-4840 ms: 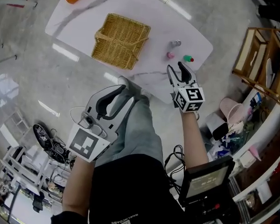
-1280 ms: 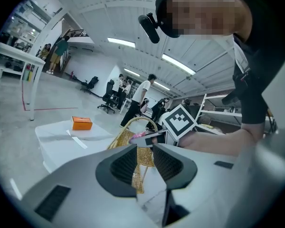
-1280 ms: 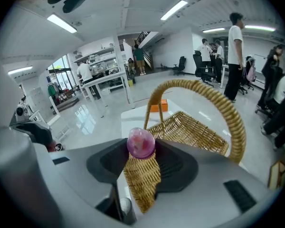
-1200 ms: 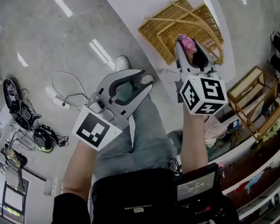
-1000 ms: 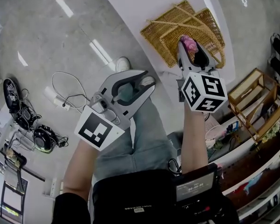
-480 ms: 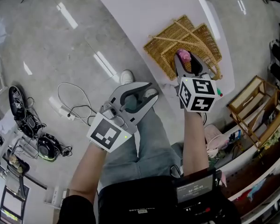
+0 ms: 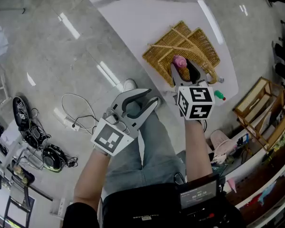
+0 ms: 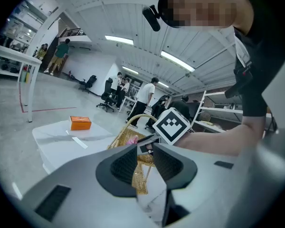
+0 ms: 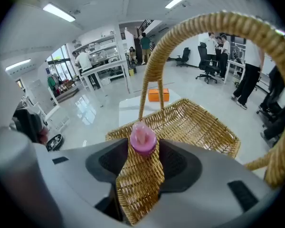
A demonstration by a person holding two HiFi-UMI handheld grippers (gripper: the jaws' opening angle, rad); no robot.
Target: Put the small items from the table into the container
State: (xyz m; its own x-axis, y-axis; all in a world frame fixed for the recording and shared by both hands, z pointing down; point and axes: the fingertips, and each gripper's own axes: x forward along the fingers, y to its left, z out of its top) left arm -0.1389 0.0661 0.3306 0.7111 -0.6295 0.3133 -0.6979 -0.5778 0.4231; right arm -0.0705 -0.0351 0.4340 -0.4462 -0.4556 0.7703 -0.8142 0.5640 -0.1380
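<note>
I am easing my right gripper (image 7: 181,66) open over the wicker basket (image 7: 157,57). The pink piece (image 9: 143,137), perhaps a bottle cap, is sitting between the jaw tips, seemingly touched by both pads. It is hanging near the basket's close wall, so it could clip the rim or handle (image 9: 218,19) and bounce onto the table (image 7: 142,13). My left gripper (image 8: 145,156) is waiting, narrowly parted and empty. I am counting one basket, one pink piece, and two items beside the basket: a green one (image 7: 220,95) and a silvery one (image 7: 221,80).
</note>
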